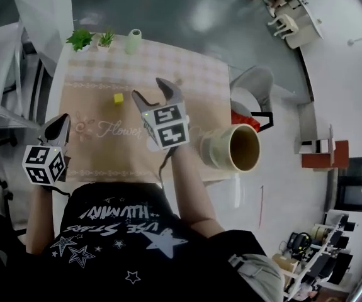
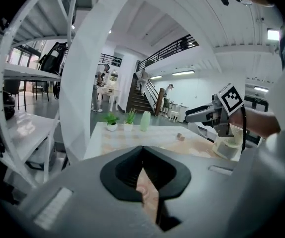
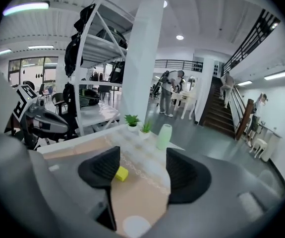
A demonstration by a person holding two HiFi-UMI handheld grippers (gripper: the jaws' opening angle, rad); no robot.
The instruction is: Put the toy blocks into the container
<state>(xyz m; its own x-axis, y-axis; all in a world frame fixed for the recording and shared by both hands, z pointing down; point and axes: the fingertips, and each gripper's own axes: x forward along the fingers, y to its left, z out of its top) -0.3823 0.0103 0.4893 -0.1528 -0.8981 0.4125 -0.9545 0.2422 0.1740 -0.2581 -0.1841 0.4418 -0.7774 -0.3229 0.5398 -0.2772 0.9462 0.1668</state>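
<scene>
Right gripper (image 3: 142,171): jaws spread, empty; yellow block (image 3: 122,173) on table (image 3: 137,198) just ahead, nearer its left jaw. Left gripper (image 2: 143,152): jaws pressed together, nothing between. Container (image 1: 231,148) right of the right jaws, no block seen inside; task looks barely begun

Surface (image 1: 187,83): matt printed cloth.
Block (image 1: 118,98), ahead of right hand-held gripper (image 1: 149,88): smooth yellow plastic.
Container (image 1: 212,150): glossy, smooth.
Floor (image 1: 168,11): polished, reflective.

The left gripper (image 2: 142,151) has its jaws meeting at the tips. Beyond them the table (image 2: 147,139) holds two potted plants (image 2: 112,119), a pale green vase (image 2: 145,121) and perhaps a small block (image 2: 181,137).
</scene>
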